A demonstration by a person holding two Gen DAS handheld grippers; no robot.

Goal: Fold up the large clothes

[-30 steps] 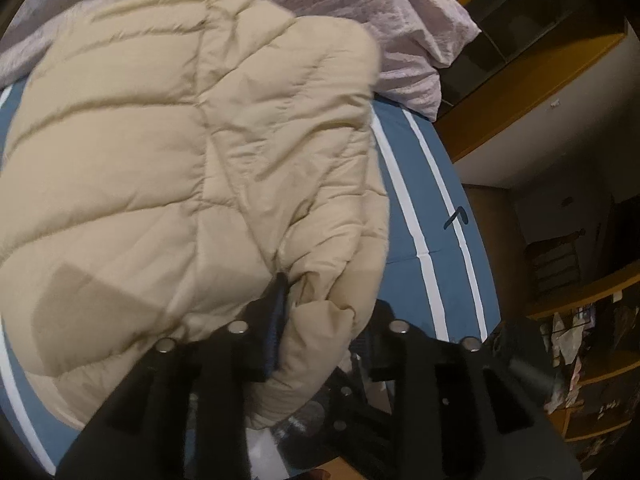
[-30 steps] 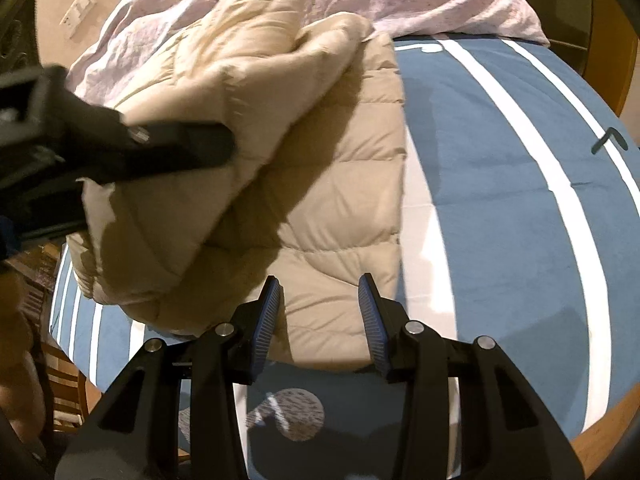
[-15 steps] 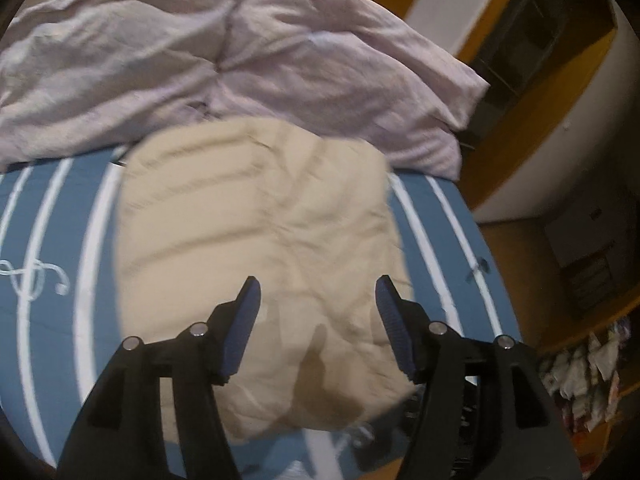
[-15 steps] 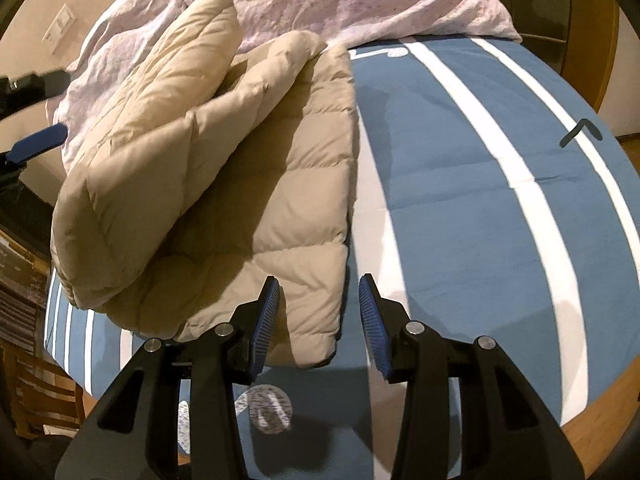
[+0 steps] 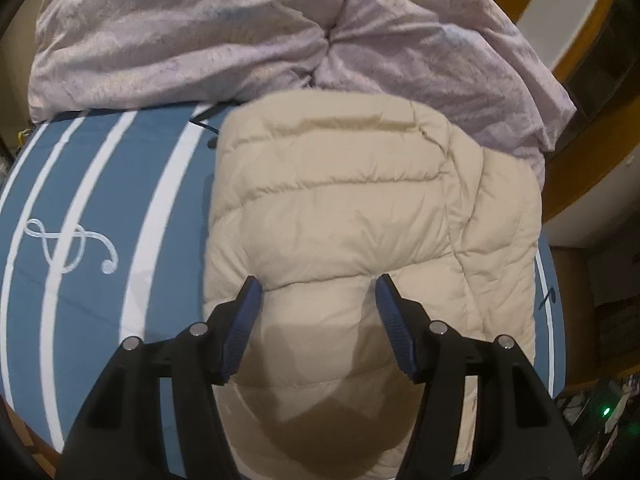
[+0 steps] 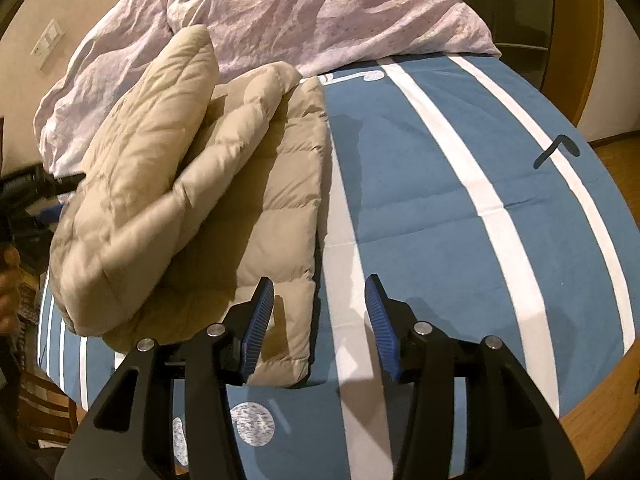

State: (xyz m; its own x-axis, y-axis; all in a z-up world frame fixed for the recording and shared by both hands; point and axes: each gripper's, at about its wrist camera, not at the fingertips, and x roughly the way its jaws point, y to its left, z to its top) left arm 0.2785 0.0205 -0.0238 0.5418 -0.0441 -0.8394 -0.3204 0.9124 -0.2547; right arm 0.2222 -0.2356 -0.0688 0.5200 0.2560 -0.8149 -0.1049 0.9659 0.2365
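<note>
- One bed (image 6: 420,184), blue with white stripes; one lilac duvet (image 5: 240,32) bunched at its head.
- One beige jacket (image 5: 340,208), folded, lying on the bed, touching the duvet.
- Left gripper (image 5: 316,304): fingers apart, above jacket, not gripping.
- Right gripper (image 6: 320,300): jaws opening, nothing gripped; jacket corner behind its left finger.

1. The folded jacket (image 5: 360,216) lies on the bed (image 6: 440,200), toward its left side.
2. The crumpled duvet (image 5: 240,28) lies along the bed's far edge, touching the jacket.

free: blue sheet (image 6: 420,184) right of jacket (image 6: 192,200) | blocked: duvet (image 6: 304,12) behind (bunched)
</note>
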